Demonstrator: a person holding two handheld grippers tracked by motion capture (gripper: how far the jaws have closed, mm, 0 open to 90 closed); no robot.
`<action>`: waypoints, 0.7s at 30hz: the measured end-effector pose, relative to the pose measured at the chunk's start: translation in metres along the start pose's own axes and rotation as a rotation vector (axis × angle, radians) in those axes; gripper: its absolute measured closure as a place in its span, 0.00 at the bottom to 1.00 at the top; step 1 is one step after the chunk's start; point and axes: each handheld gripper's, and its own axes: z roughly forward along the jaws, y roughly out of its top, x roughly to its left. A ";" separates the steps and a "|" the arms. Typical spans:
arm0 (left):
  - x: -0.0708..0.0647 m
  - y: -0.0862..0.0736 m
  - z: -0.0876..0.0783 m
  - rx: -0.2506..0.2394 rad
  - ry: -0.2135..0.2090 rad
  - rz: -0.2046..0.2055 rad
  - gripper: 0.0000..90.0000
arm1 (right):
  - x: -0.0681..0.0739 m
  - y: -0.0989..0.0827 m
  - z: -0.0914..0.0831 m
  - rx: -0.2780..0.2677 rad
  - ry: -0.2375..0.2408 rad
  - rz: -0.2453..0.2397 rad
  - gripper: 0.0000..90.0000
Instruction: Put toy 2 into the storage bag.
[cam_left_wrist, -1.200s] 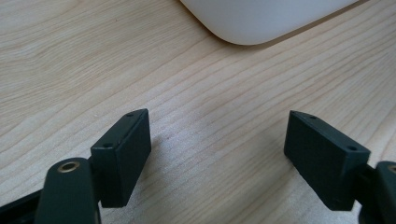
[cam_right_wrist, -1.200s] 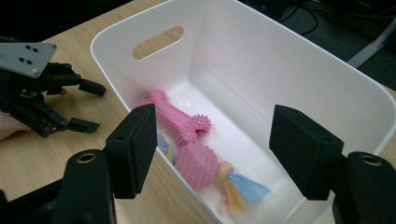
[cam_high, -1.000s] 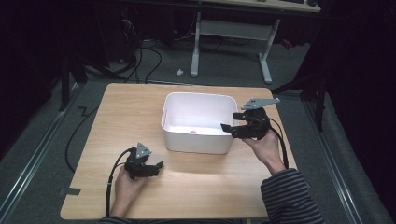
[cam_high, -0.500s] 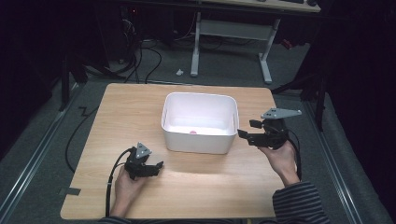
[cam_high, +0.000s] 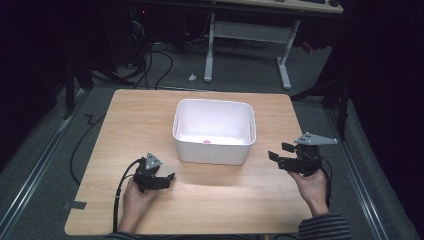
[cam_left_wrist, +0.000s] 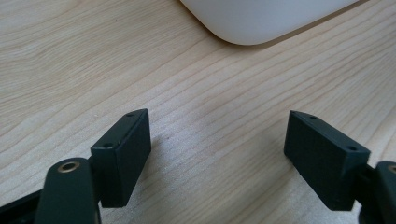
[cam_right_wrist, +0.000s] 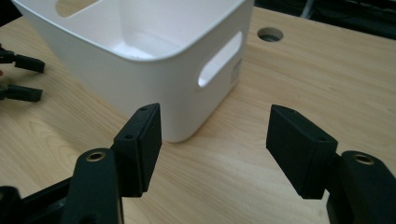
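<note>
A white plastic bin (cam_high: 214, 102) with handle slots stands in the middle of the wooden table (cam_high: 125, 125). A small pink thing (cam_high: 206, 141) lies on its floor. My left gripper (cam_high: 169, 179) rests low at the front left, pointing at the bin; its jaws stand open over bare wood (cam_left_wrist: 217, 149), with the bin's corner (cam_left_wrist: 261, 18) ahead. My right gripper (cam_high: 278, 151) hovers to the right of the bin, pointing left at it. Its jaws (cam_right_wrist: 215, 140) have just been closing a little but stand apart with nothing between them, a short way from the bin's wall (cam_right_wrist: 154, 65).
A cable hole (cam_right_wrist: 270, 33) is cut in the tabletop beyond the bin. The left gripper's tips (cam_right_wrist: 18, 74) show past the bin's far side. Cables and a desk frame (cam_high: 247, 35) lie on the floor behind the table.
My right hand has drawn the gripper away from the bin's right rim, to the right, toward me and lower. The left hand has stayed put.
</note>
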 end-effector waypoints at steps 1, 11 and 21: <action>0.000 0.000 0.000 0.000 -0.001 0.001 0.26 | -0.002 -0.004 0.001 -0.001 -0.006 0.005 0.40; 0.000 0.000 0.000 0.001 0.001 0.000 0.26 | -0.019 -0.065 0.035 0.024 -0.053 0.116 0.42; 0.000 0.000 0.000 0.000 0.000 -0.001 0.26 | -0.020 -0.098 0.071 0.092 -0.146 0.103 0.42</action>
